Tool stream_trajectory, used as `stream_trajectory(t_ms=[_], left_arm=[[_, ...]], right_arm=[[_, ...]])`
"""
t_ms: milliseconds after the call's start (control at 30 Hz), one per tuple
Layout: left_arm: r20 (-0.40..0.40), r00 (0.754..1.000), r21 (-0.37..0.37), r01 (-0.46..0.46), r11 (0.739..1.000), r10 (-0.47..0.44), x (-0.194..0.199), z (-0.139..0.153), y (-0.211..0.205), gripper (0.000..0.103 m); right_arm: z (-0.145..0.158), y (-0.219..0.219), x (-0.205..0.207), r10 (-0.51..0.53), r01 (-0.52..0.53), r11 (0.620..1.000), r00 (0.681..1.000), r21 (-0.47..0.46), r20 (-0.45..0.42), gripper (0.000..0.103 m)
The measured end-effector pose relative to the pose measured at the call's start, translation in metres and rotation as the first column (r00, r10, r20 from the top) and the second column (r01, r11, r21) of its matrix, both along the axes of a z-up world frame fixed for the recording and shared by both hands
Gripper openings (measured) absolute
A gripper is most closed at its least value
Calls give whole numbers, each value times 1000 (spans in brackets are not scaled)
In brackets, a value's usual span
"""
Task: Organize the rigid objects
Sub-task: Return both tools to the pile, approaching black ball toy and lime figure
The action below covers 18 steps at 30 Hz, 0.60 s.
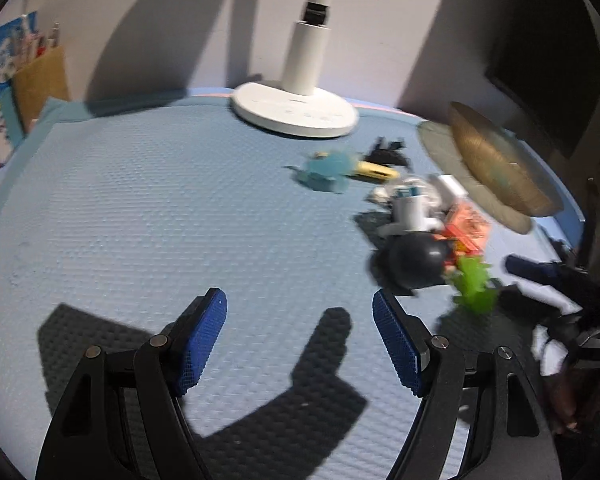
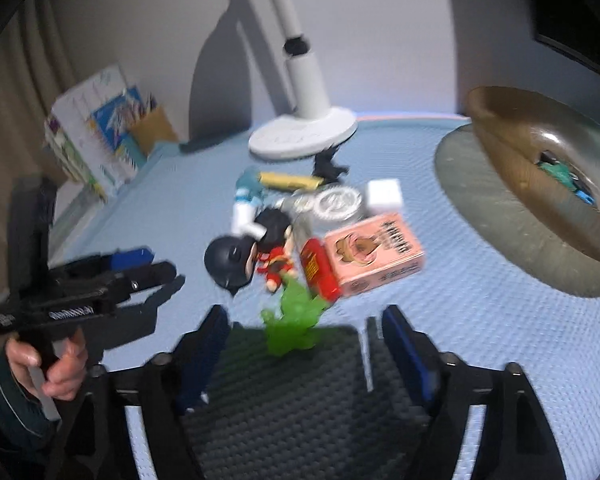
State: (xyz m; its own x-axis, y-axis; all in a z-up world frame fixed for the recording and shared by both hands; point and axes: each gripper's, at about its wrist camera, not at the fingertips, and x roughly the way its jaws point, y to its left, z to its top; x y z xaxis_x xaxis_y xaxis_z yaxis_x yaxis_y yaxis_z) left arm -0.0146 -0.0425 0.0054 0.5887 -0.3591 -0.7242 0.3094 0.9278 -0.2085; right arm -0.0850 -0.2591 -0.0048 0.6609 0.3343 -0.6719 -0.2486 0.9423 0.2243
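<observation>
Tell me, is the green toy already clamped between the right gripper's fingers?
No, the green toy lies on the blue mat ahead of the open right gripper, whose pads stand clear of it.

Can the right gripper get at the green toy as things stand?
Probably yes. The right gripper is open with the green toy just ahead between its fingertips, nothing in between. The red cylinder and pink box sit close behind.

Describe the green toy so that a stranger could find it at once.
Start at the white lamp base on the blue mat and come down the pile of small toys. At its near end, just below the red tube, stands the green toy, the only translucent bright-green piece.
</observation>
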Motion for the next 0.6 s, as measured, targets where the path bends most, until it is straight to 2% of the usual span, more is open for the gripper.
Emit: stream_trajectory(t_ms=[67, 100, 333, 400, 467, 500, 533, 567, 600], left_arm=[[-22, 999, -69, 33, 997, -35, 0, 3, -7, 74], [-25, 998, -79, 50, 996, -52, 1, 5, -14, 74], [-41, 992, -35, 114, 993, -116, 20, 7, -61, 74], [-63, 992, -29, 107, 994, -109, 27, 1, -66, 73], [-57, 993, -34, 101, 994, -103, 30, 0, -67, 72], [-50, 993, -40, 103, 994, -105, 30, 0, -67, 65], [-43, 992, -54, 115, 992, -117, 30, 1, -67, 54], [-39, 991, -67, 127, 990, -129, 29, 2, -66, 47], [-31, 991, -73, 131, 989, -133, 28, 2, -65, 43]], right_arm=[[-1, 6, 2, 9, -9, 1000, 1000, -27, -12, 81], [-1, 8, 2, 16, -17, 999, 1000, -30, -13, 81], [-4, 12, 10, -15, 14, 1000, 999, -23, -52, 80], [-6, 21, 16, -34, 29, 997, 997, -65, -66, 77], [-8, 24, 16, -29, 23, 996, 997, -86, -69, 63], [-8, 27, 17, -33, 26, 995, 997, -99, -71, 62], [-9, 29, 17, -44, 36, 992, 997, -121, -67, 58], [-9, 31, 16, -53, 44, 989, 997, -141, -60, 47], [-10, 33, 17, -60, 51, 986, 997, -159, -54, 41]])
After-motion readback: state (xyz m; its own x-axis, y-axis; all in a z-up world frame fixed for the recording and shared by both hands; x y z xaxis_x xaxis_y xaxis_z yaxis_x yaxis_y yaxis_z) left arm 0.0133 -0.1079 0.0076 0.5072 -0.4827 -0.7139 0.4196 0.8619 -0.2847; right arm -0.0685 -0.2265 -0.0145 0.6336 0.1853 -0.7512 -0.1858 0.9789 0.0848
